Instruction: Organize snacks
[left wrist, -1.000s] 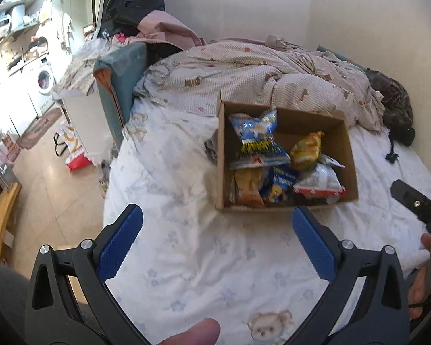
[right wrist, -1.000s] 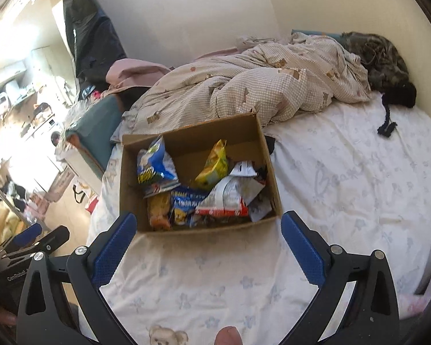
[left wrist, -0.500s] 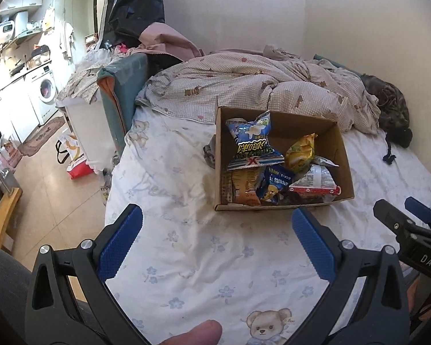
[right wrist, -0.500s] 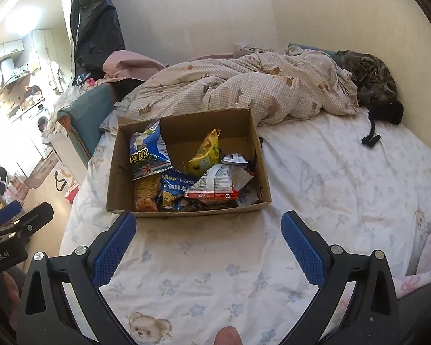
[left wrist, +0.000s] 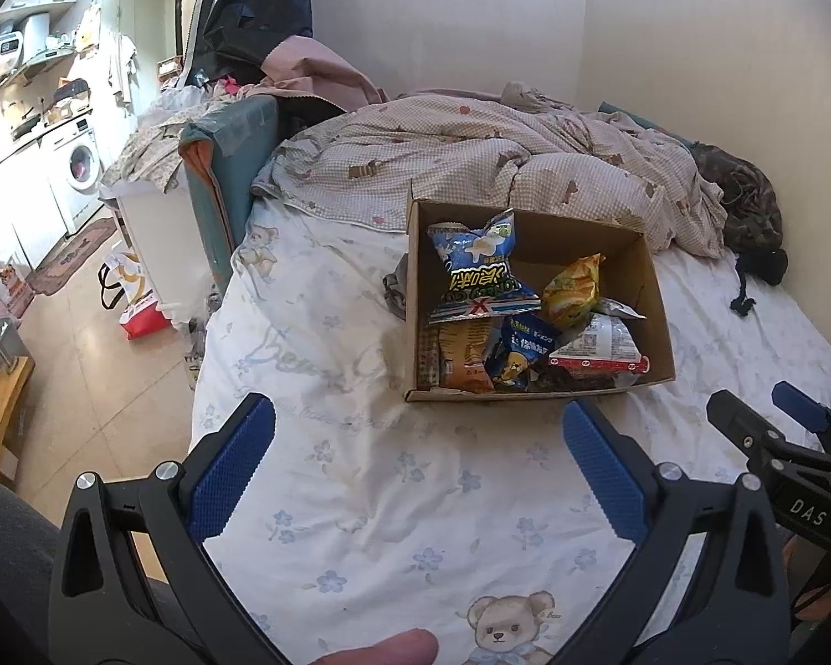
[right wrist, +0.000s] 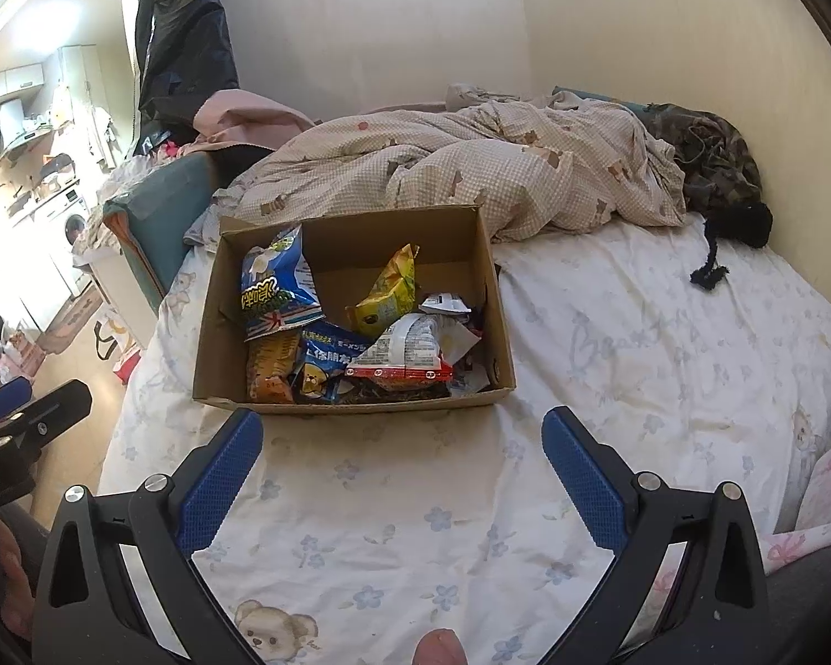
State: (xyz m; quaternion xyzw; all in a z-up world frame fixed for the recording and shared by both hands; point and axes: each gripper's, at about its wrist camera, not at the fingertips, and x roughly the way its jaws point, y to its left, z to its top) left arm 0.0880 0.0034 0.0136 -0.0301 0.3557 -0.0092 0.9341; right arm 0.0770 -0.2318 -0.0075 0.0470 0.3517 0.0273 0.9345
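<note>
I have drawn back from the box (right wrist: pixel 354 310), which looks smaller than a second ago. Both my left claw (left wrist: pixel 418 479) and right claw (right wrist: pixel 401 479) gape wide, empty. The snacks (right wrist: pixel 349 332) lie jumbled inside, mid-bed (right wrist: pixel 637 366); sorted or not, I cannot judge.

Bed sheet (right wrist: pixel 404 499) in front of the cardboard box (right wrist: pixel 354 403) is bare, open approach. Box top open; rumpled quilt (right wrist: pixel 471 177) crowds its far wall.
</note>
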